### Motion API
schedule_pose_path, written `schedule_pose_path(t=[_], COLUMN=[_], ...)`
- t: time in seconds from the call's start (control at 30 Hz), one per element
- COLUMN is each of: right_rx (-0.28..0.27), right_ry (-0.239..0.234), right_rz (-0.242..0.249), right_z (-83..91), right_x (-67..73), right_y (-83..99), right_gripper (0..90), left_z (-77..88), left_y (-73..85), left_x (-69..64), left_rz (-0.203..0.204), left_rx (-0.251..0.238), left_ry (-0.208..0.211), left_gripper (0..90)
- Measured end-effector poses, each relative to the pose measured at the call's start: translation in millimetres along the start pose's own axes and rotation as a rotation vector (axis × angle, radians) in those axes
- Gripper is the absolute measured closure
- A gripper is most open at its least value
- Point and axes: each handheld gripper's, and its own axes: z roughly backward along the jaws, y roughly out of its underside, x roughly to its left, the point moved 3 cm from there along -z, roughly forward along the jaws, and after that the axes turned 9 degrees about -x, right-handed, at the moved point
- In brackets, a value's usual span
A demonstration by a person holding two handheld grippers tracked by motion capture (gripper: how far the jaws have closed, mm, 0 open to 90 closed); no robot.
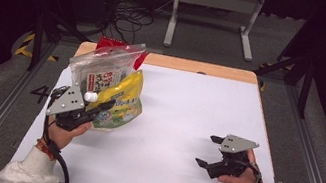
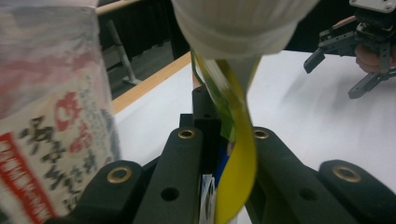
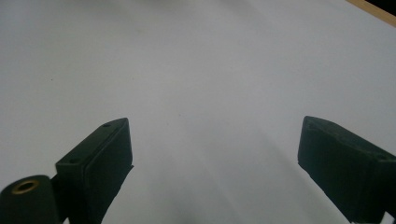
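Clamping the yellow pouch upright, the left gripper is nearest; the right gripper stands released, well apart rightward.

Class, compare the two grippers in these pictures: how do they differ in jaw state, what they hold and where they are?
The left gripper has its jaws shut on the yellow pouch; the right gripper stands open with nothing between its jaws. The left gripper sits at the table's left edge beside the clear printed bag; the right gripper hovers over bare white surface at the right. Both are black, hand-held, with a grey plate on top.
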Motion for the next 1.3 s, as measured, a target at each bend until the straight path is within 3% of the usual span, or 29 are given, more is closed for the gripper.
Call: schedule_pose_path(t=[0.27, 0.43, 0.5, 0.6, 0.7, 0.83, 0.97, 1.03, 1.3], right_rx=[-0.004, 0.005, 0.007, 0.021, 0.03, 0.03, 0.044, 0.051, 0.058], right_ry=[-0.003, -0.012, -0.017, -0.023, -0.024, -0.031, -0.036, -0.04, -0.04], right_rz=[-0.027, -0.026, -0.025, -0.028, -0.028, -0.027, -0.029, -0.026, -0.028], right_z=[-2.3, -6.1, -7.0, -9.3, -11.2, -12.9, -15.7, -16.3, -17.5], right_x=[-3.0, -0.2, 0.6, 1.8, 2.3, 3.8, 4.1, 4.8, 5.0], right_y=[3.0, 3.8, 3.9, 6.4, 7.6, 7.3, 9.3, 9.8, 11.4], right_gripper=[10.9, 11.1, 11.1, 11.4, 11.5, 11.7, 11.8, 11.8, 12.0], left_z=[29.9, 40.6, 45.1, 46.3, 45.8, 46.6, 40.4, 34.7, 30.8], left_y=[-5.6, -11.1, -12.1, -8.6, 0.1, 8.4, 17.0, 21.7, 36.8], left_x=[19.4, 26.6, 32.8, 42.0, 51.9, 61.3, 65.9, 66.1, 75.7], left_rz=[-0.004, -0.031, -0.031, -0.075, -0.071, -0.04, 0.007, 0.001, 0.037], left_rx=[-0.065, -0.075, -0.075, -0.024, 0.022, 0.035, 0.033, 0.079, 0.114], left_ry=[-0.028, -0.053, -0.027, 0.02, 0.066, 0.088, 0.153, 0.174, 0.162], left_gripper=[88.6, 88.5, 88.5, 88.4, 88.4, 88.2, 88.2, 88.2, 88.0])
